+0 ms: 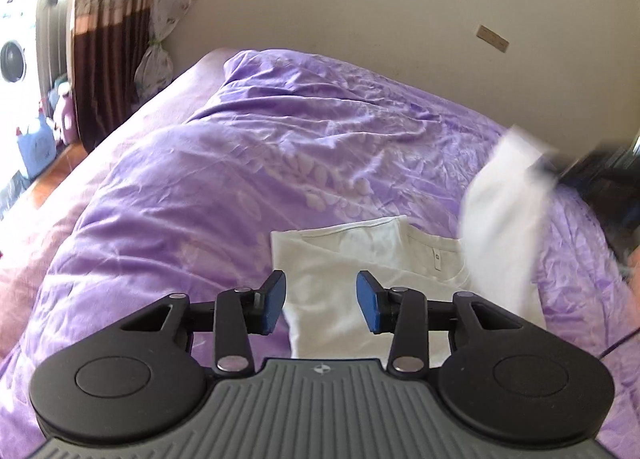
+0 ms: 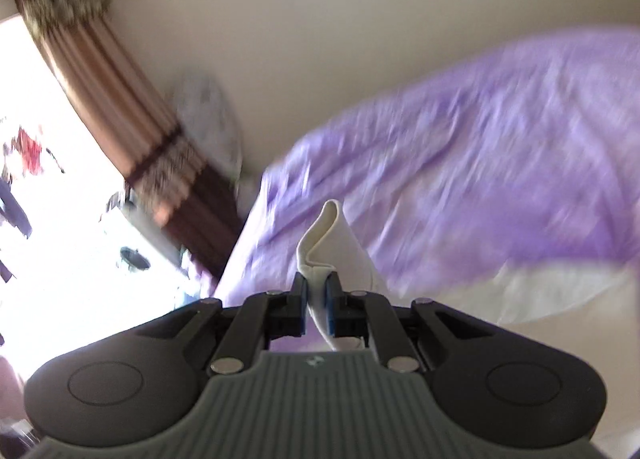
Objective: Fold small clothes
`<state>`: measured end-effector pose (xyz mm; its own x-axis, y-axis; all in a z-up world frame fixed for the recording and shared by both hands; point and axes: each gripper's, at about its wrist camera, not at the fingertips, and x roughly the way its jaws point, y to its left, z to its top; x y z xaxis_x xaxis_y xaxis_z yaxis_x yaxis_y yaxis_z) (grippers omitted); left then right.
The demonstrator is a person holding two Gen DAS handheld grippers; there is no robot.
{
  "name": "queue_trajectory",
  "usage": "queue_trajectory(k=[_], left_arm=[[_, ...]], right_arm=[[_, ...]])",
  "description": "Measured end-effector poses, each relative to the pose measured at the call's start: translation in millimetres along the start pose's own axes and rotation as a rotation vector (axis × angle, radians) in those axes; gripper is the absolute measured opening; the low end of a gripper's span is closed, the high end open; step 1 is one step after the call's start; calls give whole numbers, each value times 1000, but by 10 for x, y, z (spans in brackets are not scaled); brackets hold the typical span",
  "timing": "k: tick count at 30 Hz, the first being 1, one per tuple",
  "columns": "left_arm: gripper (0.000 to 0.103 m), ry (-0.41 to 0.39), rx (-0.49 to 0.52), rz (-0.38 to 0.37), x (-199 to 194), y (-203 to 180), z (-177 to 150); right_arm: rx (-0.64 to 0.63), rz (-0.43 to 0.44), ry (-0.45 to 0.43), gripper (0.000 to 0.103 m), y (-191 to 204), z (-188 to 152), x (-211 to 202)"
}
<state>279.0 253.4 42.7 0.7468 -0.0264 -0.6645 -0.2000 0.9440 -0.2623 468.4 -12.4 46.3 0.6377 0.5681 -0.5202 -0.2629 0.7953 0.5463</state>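
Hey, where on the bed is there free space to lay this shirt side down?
Free: the purple duvet left of the white shirt and beyond its collar toward the wall. Crowded: the shirt's right side, where the right gripper lifts a fold; the open left gripper hovers above.

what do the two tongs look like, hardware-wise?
Both match. Left tongs and right tongs: black linkage arms with silver pivot pins, blue pads on the fingertips, two round black housings flanking a grey ribbed body with a small white emblem. No sleeves visible, cabling unclear.
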Motion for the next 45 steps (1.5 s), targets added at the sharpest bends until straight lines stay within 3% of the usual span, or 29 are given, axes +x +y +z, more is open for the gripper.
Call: queue_trajectory(k=[4,7,10,11,17,21,25,30,32,37,38,40,41,44,45], left_arm=[[47,25,-36,-11,100,218,-71],[47,52,-47,-39,236,320,-136],[48,79,-60,-67,383,365,-185],[50,85,-67,-73,433,367,-187],[56,147,-77,-88,804,251,-192],[56,185,-21,-72,1069,81,-264],[48,217,45,-70,1250,-99,-377],[47,212,172,-7,1334,-282,-548],[39,238,185,0,1398,-303,-597],[37,240,171,26,1434,-283,-678],[36,240,168,31,1433,-287,-676],[32,242,169,43,1433,-298,-670],[27,243,171,54,1436,-302,-669],[10,260,183,94,1467,-297,-688],[8,269,187,98,1488,-289,-698]], right_arm=[[13,11,162,4,7,-725,808],[11,34,268,8,-110,-1139,1195],[0,77,354,22,-144,-1321,1379],[-11,91,365,32,-142,-1335,1380],[-132,68,326,40,-276,-932,1004],[-222,-63,300,40,-687,-663,516],[-250,-208,301,40,-1370,-522,41],[-308,-376,360,49,-2123,-648,-534],[-345,-407,401,49,-2318,-791,-646],[-441,-450,429,49,-2536,-1145,-722],[-453,-453,426,49,-2557,-1186,-700],[-483,-477,389,33,-2505,-1214,-613],[-491,-492,369,2,-2500,-1204,-616],[-460,-505,343,2,-2468,-1103,-702],[-466,-512,340,1,-2484,-1086,-744]])
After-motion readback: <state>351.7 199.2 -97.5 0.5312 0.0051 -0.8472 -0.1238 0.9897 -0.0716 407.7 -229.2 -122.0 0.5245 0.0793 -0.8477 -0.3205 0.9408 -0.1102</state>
